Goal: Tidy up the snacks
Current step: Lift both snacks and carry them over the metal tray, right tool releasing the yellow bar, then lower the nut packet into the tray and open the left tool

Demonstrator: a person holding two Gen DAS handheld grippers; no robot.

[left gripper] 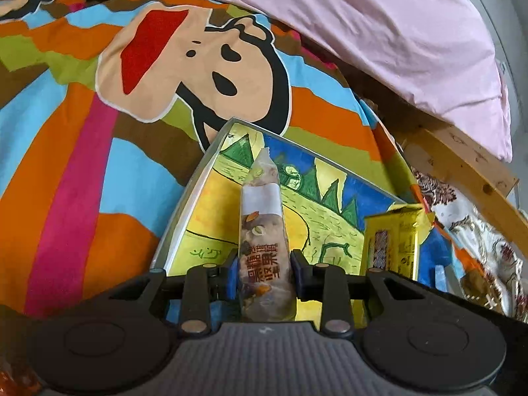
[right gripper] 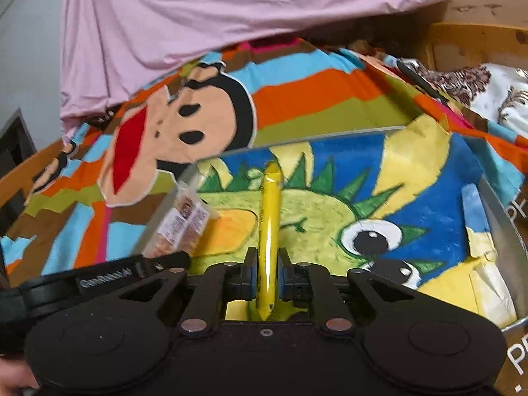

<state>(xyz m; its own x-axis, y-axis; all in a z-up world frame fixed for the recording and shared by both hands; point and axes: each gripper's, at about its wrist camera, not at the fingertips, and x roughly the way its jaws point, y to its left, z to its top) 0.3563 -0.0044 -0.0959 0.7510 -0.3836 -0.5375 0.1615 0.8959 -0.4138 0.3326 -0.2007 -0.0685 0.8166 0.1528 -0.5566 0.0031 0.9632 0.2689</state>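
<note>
Black linkage and housing of each gripper fill the bottom of both wrist views. Between the left gripper's (left gripper: 264, 260) narrow jaws stands a nut bar (left gripper: 264, 231) in a clear wrapper with brown printed characters; the blue pads press its sides, and the bar runs forward along the fingers, its sealed tip over the tray (left gripper: 184, 211).

In the right wrist view, the right gripper (right gripper: 268, 269) has its jaws nearly together on a slim yellow stick (right gripper: 270, 217). It too points forward over the tray (right gripper: 495, 204), edge-on between the pads. No earlier view is at hand, so whether the pads press firmly or only touch is hard to judge; the stick stays up between them.

That tray is a shallow box with pale grey walls and a bottom covered by a crayon dinosaur drawing in yellow, green and blue. It lies on a bedsheet (left gripper: 82, 165) with bright stripes and a cartoon monkey face. A pink quilt (left gripper: 363, 26) is bunched behind it, and a wooden bed frame (left gripper: 462, 161) shows at the right.

From the left wrist, the yellow stick's wrapper (left gripper: 396, 241) appears at the right, above the tray. From the right wrist, the nut bar (right gripper: 183, 224) shows at the left, over the tray's near-left wall, with the left gripper's black body (right gripper: 99, 280) just below it.
</note>
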